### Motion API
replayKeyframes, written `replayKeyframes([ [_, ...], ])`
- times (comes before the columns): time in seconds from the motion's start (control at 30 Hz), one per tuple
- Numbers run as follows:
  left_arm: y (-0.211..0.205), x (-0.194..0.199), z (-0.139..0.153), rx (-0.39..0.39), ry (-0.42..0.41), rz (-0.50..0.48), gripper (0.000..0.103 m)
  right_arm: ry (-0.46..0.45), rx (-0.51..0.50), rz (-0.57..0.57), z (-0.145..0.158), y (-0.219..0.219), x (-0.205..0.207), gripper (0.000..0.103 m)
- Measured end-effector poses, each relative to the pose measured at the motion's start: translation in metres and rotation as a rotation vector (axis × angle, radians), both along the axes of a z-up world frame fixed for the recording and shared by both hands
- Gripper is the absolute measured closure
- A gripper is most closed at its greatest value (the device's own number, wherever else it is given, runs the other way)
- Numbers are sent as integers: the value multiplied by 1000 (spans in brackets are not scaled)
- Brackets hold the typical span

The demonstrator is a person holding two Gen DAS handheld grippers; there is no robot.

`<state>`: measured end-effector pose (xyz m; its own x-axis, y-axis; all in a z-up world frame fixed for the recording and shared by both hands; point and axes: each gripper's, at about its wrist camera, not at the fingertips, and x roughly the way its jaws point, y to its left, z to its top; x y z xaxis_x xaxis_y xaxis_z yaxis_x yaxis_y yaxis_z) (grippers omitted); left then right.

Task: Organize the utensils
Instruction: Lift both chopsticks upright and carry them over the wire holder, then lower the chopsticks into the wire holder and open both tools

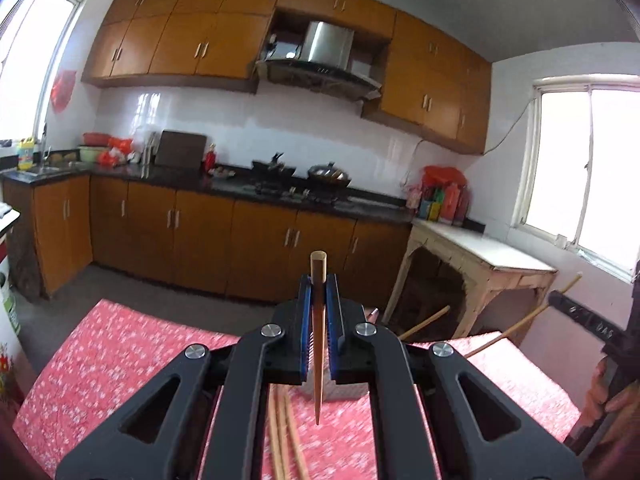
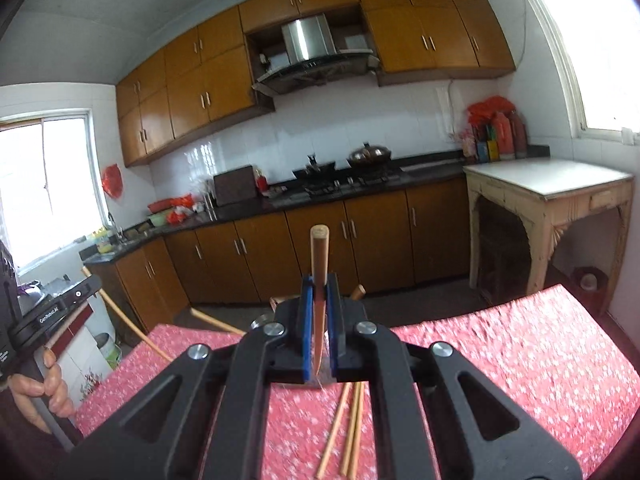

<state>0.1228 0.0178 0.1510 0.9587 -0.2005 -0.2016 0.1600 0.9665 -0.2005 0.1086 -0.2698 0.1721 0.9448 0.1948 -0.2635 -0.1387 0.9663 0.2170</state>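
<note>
task under way. left gripper [image 1: 319, 300] is clamped on one upright chopstick [image 1: 318, 320]; right gripper [image 2: 319, 300] is likewise clamped on another chopstick [image 2: 319, 280]. both are held above the red tablecloth [image 1: 120, 344]. loose chopsticks [image 2: 348, 424] lie at 6 o'clock below the jaws, apparently yet to be gathered; no holder is clearly visible.

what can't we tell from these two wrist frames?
- Container behind the left gripper: left wrist view, linkage hides it.
- Loose chopsticks: right wrist view, linkage covers the upper ends, motion blur; count unsure.
- Right gripper: its chopstick tip merges with the holder behind.
</note>
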Motion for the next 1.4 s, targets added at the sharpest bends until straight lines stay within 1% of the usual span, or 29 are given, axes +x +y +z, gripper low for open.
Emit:
replayKeyframes([
  [0.13,-20,10,21,-21,-57,2,96,-33,25,10,17,8,18,96],
  [0.27,-32,33,35,-37,-109,49,96,-46,30,15,27,16,41,96],
  [0.37,-41,60,37,0,-120,93,96,-29,1,15,30,24,64,96],
  [0.43,-43,75,33,12,-99,99,96,-5,-11,22,28,28,80,96],
  [0.5,-42,94,27,5,-70,104,96,20,-15,29,24,31,95,96],
  [0.6,-38,114,21,-10,-43,118,96,56,-13,47,13,34,116,96],
  [0.7,-36,125,13,-4,-19,129,96,92,-21,61,-1,38,132,96],
  [0.8,-34,128,3,1,10,128,96,128,-30,78,-15,42,146,96],
  [0.9,-30,132,-3,-9,44,122,96,169,-15,93,-28,43,159,96],
  [0.97,-27,134,-8,-2,59,131,96,189,-13,95,-35,43,165,96],
  [1.4,-23,159,-33,-7,171,121,96,286,-2,110,-71,53,187,95],
])
